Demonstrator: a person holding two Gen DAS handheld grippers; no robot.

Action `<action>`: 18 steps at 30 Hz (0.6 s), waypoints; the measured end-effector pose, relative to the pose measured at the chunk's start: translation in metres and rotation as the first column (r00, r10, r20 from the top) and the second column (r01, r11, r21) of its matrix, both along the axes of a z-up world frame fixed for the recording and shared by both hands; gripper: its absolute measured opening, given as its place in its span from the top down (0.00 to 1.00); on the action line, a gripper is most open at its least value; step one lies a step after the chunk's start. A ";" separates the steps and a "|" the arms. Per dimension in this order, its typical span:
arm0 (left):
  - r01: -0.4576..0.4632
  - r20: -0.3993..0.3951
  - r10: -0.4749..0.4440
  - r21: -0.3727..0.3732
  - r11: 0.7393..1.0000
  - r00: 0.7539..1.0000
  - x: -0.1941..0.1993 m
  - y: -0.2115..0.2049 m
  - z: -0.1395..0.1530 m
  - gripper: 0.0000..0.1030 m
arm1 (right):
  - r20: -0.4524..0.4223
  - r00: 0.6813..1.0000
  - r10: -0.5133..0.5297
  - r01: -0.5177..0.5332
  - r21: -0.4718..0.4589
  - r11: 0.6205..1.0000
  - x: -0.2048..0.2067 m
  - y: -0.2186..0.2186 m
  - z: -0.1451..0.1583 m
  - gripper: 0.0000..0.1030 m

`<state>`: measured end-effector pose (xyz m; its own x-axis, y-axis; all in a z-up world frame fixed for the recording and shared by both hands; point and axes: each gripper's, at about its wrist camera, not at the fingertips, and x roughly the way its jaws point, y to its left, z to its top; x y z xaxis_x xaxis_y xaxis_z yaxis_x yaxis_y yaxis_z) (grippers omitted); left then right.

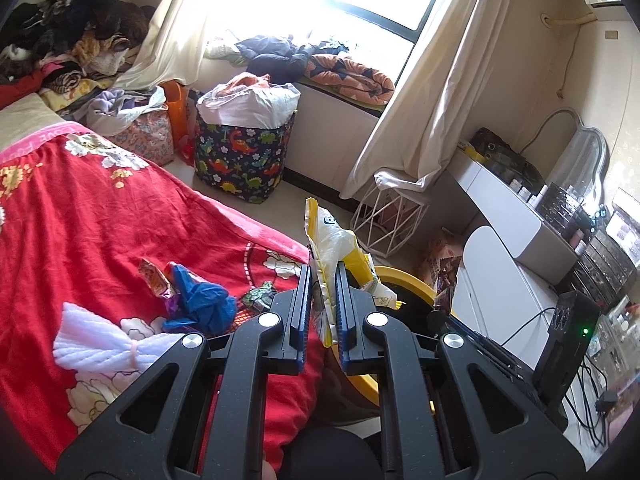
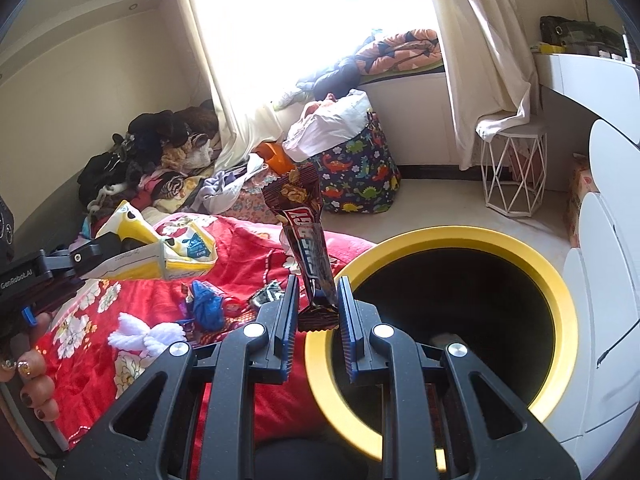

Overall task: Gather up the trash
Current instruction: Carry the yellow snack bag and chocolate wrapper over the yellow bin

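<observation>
The left gripper (image 1: pixel 324 270) has its jaws pressed together on a yellow and white snack bag (image 1: pixel 334 246), which sticks up crumpled from between the blue pads. In the right wrist view the same bag (image 2: pixel 160 246) juts sideways out of that gripper (image 2: pixel 86 258) above the bed, and a hand (image 2: pixel 28 368) with dark painted nails holds the gripper's handle at the left edge.

The right gripper (image 2: pixel 318 292) pinches the bottom end of a brown chocolate bar wrapper (image 2: pixel 306 236), which stands upright between the pads. Its lower end hangs just over the near rim of a round bin with a yellow rim (image 2: pixel 560 292) and a dark inside; the bin stands on the floor against the side of the bed. In the left wrist view, part of the yellow rim (image 1: pixel 412 284) shows just to the right of the fingers.

More trash lies on the red flowered bedspread (image 1: pixel 100 232): a crumpled blue plastic bag (image 1: pixel 204 300), a small colourful wrapper (image 1: pixel 154 278) touching it on the left, a green and silver wrapper (image 1: pixel 260 294) to its right, and a white foam net (image 1: pixel 104 350) nearer the camera.

Beyond the bed stand a dinosaur-print laundry basket (image 1: pixel 244 156) stuffed with cloth, a white wire stool (image 1: pixel 384 220) under the curtain (image 1: pixel 436 80), and a white dresser (image 1: pixel 508 208) on the right.
</observation>
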<state>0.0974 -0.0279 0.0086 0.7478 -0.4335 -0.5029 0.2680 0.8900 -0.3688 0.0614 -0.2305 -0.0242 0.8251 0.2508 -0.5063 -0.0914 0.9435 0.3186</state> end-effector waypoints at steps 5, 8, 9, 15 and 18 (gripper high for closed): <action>0.013 -0.005 -0.013 -0.003 1.000 1.000 0.000 -0.005 -0.002 0.94 | -0.004 1.000 -0.024 0.024 0.004 1.000 0.001 -0.004 -0.001 0.82; 0.024 -0.006 -0.024 0.000 1.000 1.000 0.000 -0.010 -0.003 0.94 | -0.007 0.999 -0.037 0.037 0.005 0.999 0.001 -0.006 -0.002 0.82; 0.028 -0.007 -0.028 0.001 1.000 1.000 0.000 -0.012 -0.003 0.94 | -0.009 0.999 -0.040 0.040 0.006 0.999 0.001 -0.007 -0.003 0.82; 0.047 -0.012 -0.047 0.009 0.999 0.999 0.002 -0.022 -0.006 0.94 | -0.018 0.998 -0.066 0.066 0.010 0.998 0.001 -0.014 -0.006 0.82; 0.057 -0.017 -0.057 0.013 0.998 0.998 0.002 -0.027 -0.008 0.94 | -0.026 0.997 -0.079 0.079 0.008 0.997 0.002 -0.016 -0.007 0.82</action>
